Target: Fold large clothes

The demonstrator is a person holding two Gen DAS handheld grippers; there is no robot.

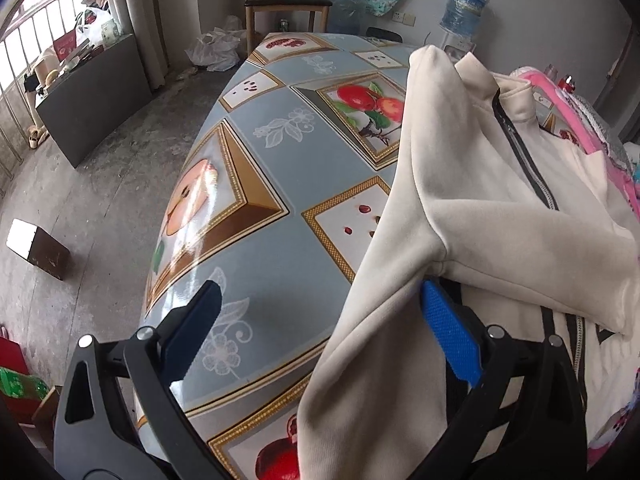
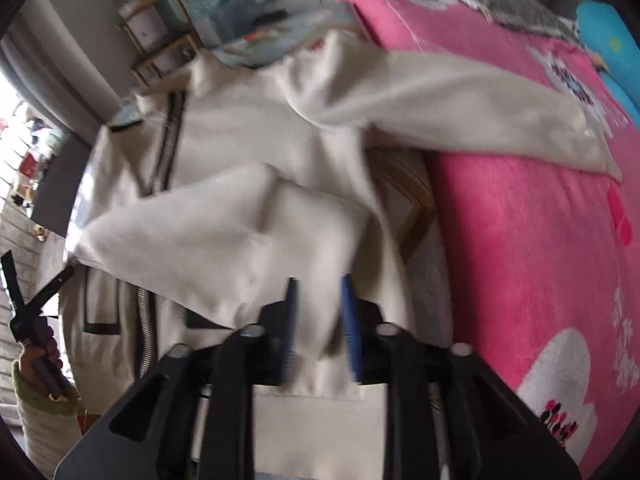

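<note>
A cream zip-up jacket (image 1: 500,216) lies on the table's right part, one sleeve folded across its chest. In the left wrist view my left gripper (image 1: 320,292) stands wide open at the jacket's left edge; cloth drapes over its right blue finger (image 1: 444,320), and its left finger hangs over bare tablecloth. In the blurred right wrist view the jacket (image 2: 240,184) fills the middle. My right gripper (image 2: 320,284) points down at it with a fold of cream cloth between the narrowly parted blue fingers, which do not seem to press it. The left gripper (image 2: 36,270) shows at far left in a hand.
The table (image 1: 280,168) wears a glossy blue cloth with fruit pictures. A pink blanket (image 2: 540,240) is heaped at the jacket's right, under one sleeve. Beyond the table stand a wooden chair (image 1: 288,0) and a water bottle (image 1: 464,8); a small box (image 1: 38,248) lies on the floor.
</note>
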